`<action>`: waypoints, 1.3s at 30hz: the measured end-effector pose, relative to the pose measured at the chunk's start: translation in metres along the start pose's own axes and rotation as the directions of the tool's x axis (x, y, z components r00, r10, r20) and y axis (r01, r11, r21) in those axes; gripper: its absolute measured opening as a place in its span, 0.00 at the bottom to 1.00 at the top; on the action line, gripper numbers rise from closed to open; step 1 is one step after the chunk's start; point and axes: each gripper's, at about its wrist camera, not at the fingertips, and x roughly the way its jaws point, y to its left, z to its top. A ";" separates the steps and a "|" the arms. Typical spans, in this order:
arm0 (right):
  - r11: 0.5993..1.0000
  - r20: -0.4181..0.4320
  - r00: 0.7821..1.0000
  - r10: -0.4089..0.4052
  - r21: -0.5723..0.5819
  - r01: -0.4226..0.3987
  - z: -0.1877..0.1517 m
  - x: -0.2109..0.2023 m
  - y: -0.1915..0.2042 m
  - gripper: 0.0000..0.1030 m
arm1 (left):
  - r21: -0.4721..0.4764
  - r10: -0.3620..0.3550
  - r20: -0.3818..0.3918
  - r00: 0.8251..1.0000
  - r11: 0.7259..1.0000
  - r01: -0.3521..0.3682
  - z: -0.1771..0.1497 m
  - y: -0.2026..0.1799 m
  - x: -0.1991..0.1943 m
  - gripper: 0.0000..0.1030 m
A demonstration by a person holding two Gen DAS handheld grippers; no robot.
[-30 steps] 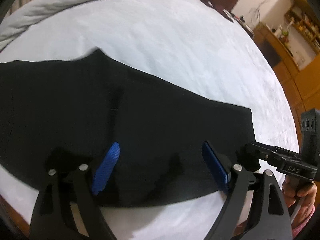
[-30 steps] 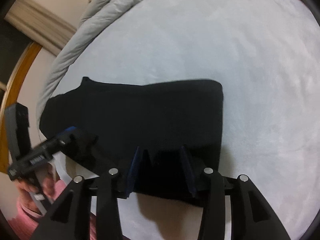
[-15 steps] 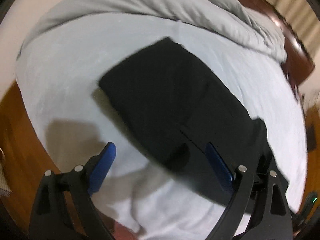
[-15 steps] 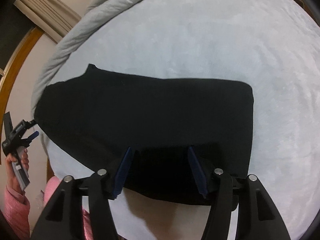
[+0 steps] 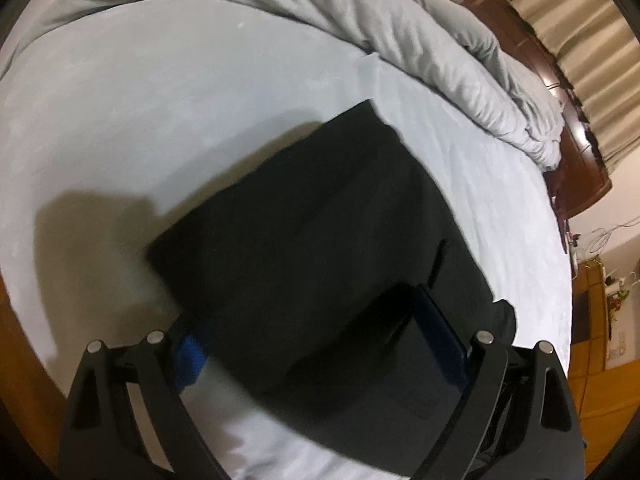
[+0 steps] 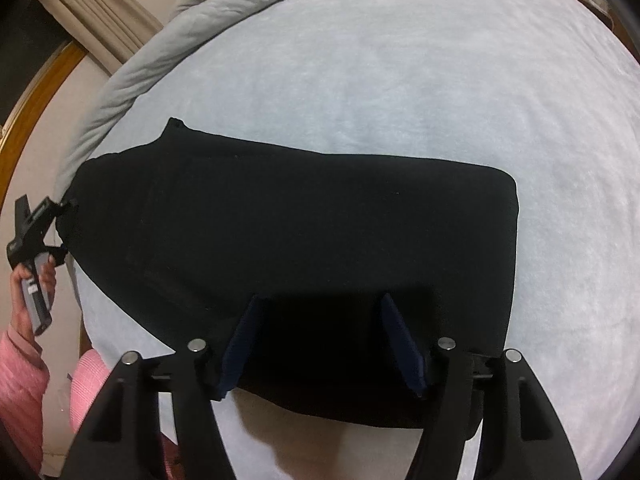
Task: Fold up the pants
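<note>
I've got the black pants (image 6: pixel 296 248) lying flat on the pale grey bed sheet (image 6: pixel 420 88), folded into a long dark slab that runs L to R across the right wrist cam, w/ one small corner poking up at its far left end.

Right gripper (image 6: pixel 322 344) sits low over the near long edge of the pants. Its jaws have just been opening and now stand moderately apart; both blue pads (image 6: pixel 402 344) are over black fabric, but nothing is pinched betw. them, the cloth just lies underneath.

Left gripper (image 5: pixel 320 336) is at the other end of the pants, jaws spread wide. In the left wrist cam the pants' end fills the gap betw. the fingers: the left blue pad (image 5: pixel 191 362) shows at the fabric's edge, right by the sheet, the other pad is dark against the cloth. Frame is blurred there, so I think the pads aren't pressing on anything, but I can't be fully sure about contact at that left edge.

From the right wrist cam I also see the left gripper's body at the far left, at the pants' end, held by a hand (image 6: pixel 30 300) in a pink sleeve (image 6: pixel 20 380).

Bunched grey duvet (image 5: pixel 420 40) lies along the far side of the bed, apart from the pants. Dark wood headboard (image 5: pixel 568 148) and beige curtains (image 5: pixel 592 40) beyond it.
</note>
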 end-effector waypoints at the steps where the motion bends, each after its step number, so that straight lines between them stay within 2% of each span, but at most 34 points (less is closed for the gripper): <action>1: 1.000 0.000 1.000 0.002 0.001 -0.002 0.000 0.000 0.000 0.64 | 0.007 0.014 0.005 1.000 1.000 -0.014 0.000 -0.004 0.001 0.83; 3: 1.000 0.004 1.000 0.010 0.007 -0.010 -0.001 -0.001 -0.003 0.64 | 0.014 0.027 0.019 0.999 1.000 -0.027 -0.001 -0.008 0.002 0.73; 5: 1.000 0.007 1.000 0.019 0.015 -0.020 -0.001 -0.001 -0.004 0.64 | -0.006 0.019 0.022 1.000 1.000 -0.019 -0.002 -0.007 0.002 0.57; 6: 1.000 0.008 1.000 0.021 0.018 -0.021 -0.001 -0.001 -0.003 0.63 | -0.022 -0.014 0.009 1.000 1.000 0.014 -0.003 -0.006 0.003 0.42; 7: 0.999 0.009 1.000 0.024 0.021 -0.024 -0.001 -0.001 -0.003 0.63 | -0.031 -0.038 0.008 0.999 0.999 0.039 -0.004 -0.007 0.003 0.33; 10: 0.999 0.011 0.999 0.037 0.032 -0.037 -0.001 -0.003 -0.004 0.63 | 0.025 -0.018 0.046 0.999 1.000 0.017 -0.007 -0.022 -0.002 0.18; 14: 0.997 0.020 0.998 0.053 0.049 -0.054 -0.001 -0.007 -0.006 0.62 | 0.064 0.001 0.101 0.995 0.998 -0.008 -0.011 -0.041 -0.014 0.14; 18: 0.996 0.046 0.997 0.060 0.060 -0.062 -0.002 -0.017 -0.007 0.62 | 0.106 -0.026 0.150 0.988 0.994 0.010 -0.018 -0.058 -0.031 0.13; 23: 0.997 0.072 0.996 0.050 0.052 -0.054 -0.001 -0.027 -0.007 0.62 | 0.207 -0.075 0.201 0.977 0.978 0.033 -0.032 -0.092 -0.055 0.12; 26: 0.996 0.084 0.995 0.059 0.057 -0.064 -0.001 -0.032 -0.008 0.62 | 0.292 -0.112 0.216 0.970 0.955 0.046 -0.044 -0.122 -0.067 0.12; 29: 0.996 0.093 0.994 0.061 0.061 -0.067 -0.003 -0.036 -0.009 0.62 | 0.387 -0.144 0.213 0.966 0.921 0.052 -0.062 -0.156 -0.075 0.12; 37: 0.992 0.109 0.991 0.073 0.094 -0.084 -0.008 -0.041 -0.021 0.62 | 0.558 -0.182 0.110 0.977 0.825 0.091 -0.124 -0.235 -0.056 0.13; 39: 0.991 0.112 0.991 0.078 0.102 -0.089 -0.010 -0.041 -0.025 0.62 | 0.575 -0.183 0.086 0.979 0.812 0.100 -0.138 -0.247 -0.048 0.13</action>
